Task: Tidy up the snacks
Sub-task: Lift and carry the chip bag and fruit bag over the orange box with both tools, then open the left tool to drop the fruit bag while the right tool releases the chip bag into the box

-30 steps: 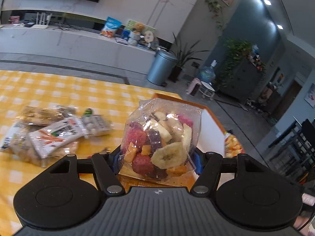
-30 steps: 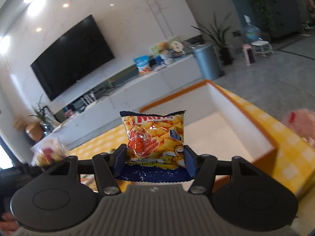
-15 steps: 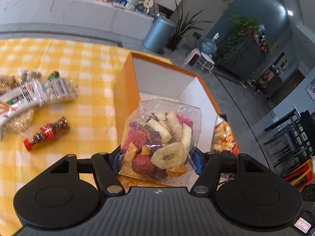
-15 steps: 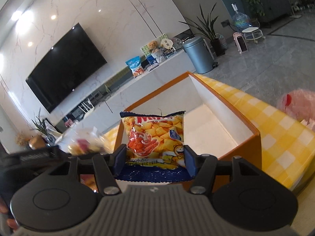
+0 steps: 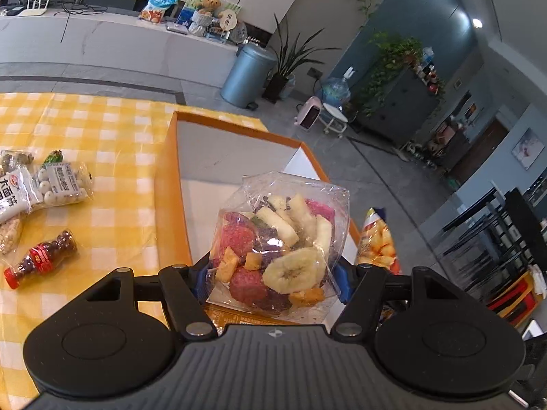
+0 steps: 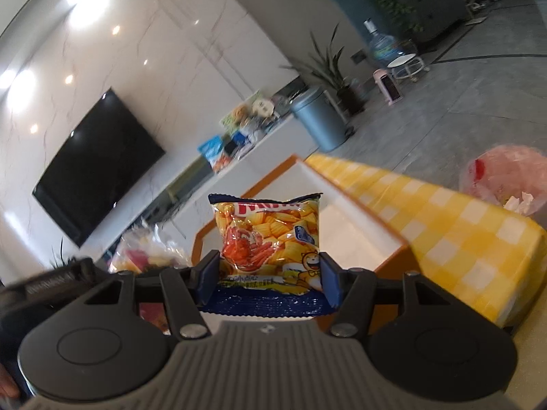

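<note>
My left gripper [image 5: 273, 280] is shut on a clear bag of dried fruit chips [image 5: 280, 246] and holds it over the near end of the orange box [image 5: 171, 184] with a white inside. My right gripper [image 6: 270, 276] is shut on a yellow crab-print chip bag [image 6: 270, 235] above the same box [image 6: 393, 239], near its front corner. The chip bag also shows in the left wrist view [image 5: 377, 239], just right of the fruit bag. The fruit bag shows at the left of the right wrist view [image 6: 147, 253].
On the yellow checked tablecloth [image 5: 112, 143] left of the box lie a small red-capped bottle of brown candy [image 5: 41, 258], a bag of white balls [image 5: 63, 188] and other snack packets [image 5: 13, 191]. A pink plastic bag [image 6: 506, 174] sits at the table's right.
Both grippers have come closer together over the box's near end, each keeping its bag. The right wrist view has tilted and blurred slightly.
</note>
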A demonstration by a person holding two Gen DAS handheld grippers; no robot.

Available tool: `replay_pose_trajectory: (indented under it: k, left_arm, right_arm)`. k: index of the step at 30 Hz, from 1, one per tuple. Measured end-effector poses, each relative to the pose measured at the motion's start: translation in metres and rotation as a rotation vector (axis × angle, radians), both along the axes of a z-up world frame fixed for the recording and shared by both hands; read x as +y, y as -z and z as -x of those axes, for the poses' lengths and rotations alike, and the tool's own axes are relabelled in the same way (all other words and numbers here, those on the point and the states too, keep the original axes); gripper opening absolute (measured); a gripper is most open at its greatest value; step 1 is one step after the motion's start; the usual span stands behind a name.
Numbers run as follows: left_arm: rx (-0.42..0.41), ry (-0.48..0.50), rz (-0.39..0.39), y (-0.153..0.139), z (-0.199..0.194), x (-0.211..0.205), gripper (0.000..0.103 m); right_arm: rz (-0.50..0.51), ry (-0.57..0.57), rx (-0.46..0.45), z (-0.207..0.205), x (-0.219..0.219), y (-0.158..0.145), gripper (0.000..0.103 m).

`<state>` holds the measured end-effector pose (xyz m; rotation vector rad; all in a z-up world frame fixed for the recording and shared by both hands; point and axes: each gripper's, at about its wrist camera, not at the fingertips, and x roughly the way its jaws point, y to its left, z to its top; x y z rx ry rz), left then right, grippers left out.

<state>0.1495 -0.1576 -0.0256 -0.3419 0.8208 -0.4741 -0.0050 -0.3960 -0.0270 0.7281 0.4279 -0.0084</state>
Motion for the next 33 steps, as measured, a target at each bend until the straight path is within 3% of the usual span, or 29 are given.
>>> replay_pose_trajectory:
  k: [15,20,22,26,33]
  left_arm:
    - [-0.075,-0.008,-0.166,0.012,0.018,-0.025,0.08]
    - [-0.103,0.037,-0.166,0.008,0.025,-0.024,0.09]
    - [-0.148,0.061,-0.143,0.003,0.029,-0.021,0.089]
    - [-0.194,0.087,-0.176,-0.009,0.036,-0.014,0.091]
    - [-0.222,0.03,-0.167,-0.026,0.05,0.013,0.092]
  right_arm:
    - [-0.031,-0.037,0.002,-0.011,-0.006,0.007,0.06]
    - [-0.029,-0.037,0.003,-0.011,-0.008,0.008,0.06]
    - [-0.027,-0.039,0.003,-0.011,-0.008,0.009,0.06]
    - [-0.044,-0.04,0.005,-0.009,-0.009,0.01,0.06]
    - [0.004,-0.059,0.021,-0.01,-0.004,0.006,0.06]
